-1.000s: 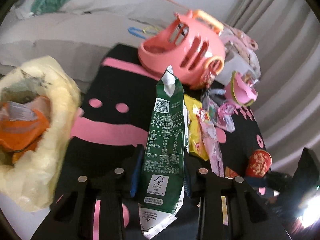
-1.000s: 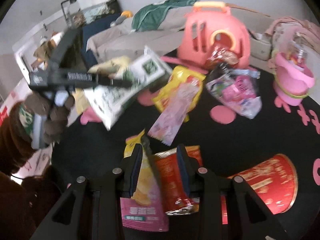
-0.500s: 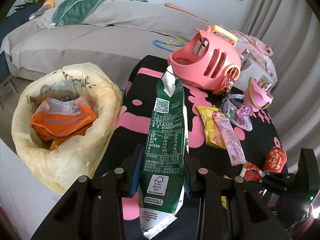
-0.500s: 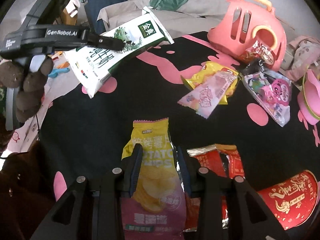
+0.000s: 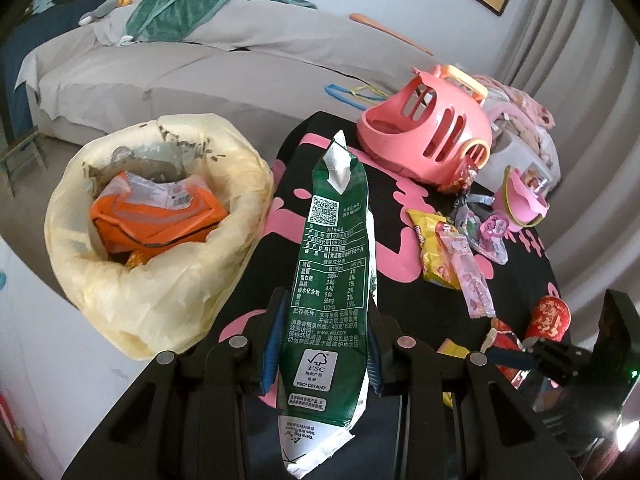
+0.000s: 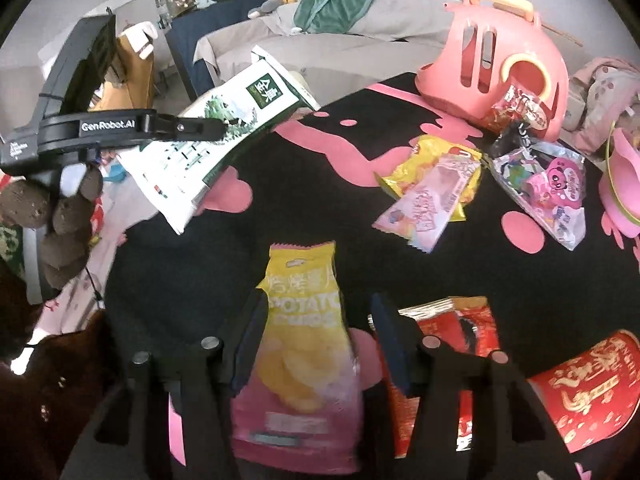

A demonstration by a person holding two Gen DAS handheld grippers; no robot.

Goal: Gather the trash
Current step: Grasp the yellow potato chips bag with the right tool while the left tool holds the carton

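My left fingers (image 5: 322, 344) pinch the green milk carton (image 5: 334, 264) near the trash bag (image 5: 168, 272). My right fingers (image 6: 316, 344) have just spread around the chip bag (image 6: 304, 352). Many wrappers still lie on the surface (image 6: 288, 208).

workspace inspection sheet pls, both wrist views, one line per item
surface: black table with pink shapes, partly bare.
job's things: green milk carton clamped in the left gripper; yellow-pink chip bag lying between the right gripper's fingers; red wrapper, red cup, yellow and pink snack wrappers, clear toy packet on the table; yellow trash bag beside the table, orange packaging inside.
clutter: pink carrier, pink bucket.
grippers: left shut on the carton; right jaws have just been opening, pads off the chip bag.
cables: nothing seen.
surroundings: grey sofa with green cloth, curtains.
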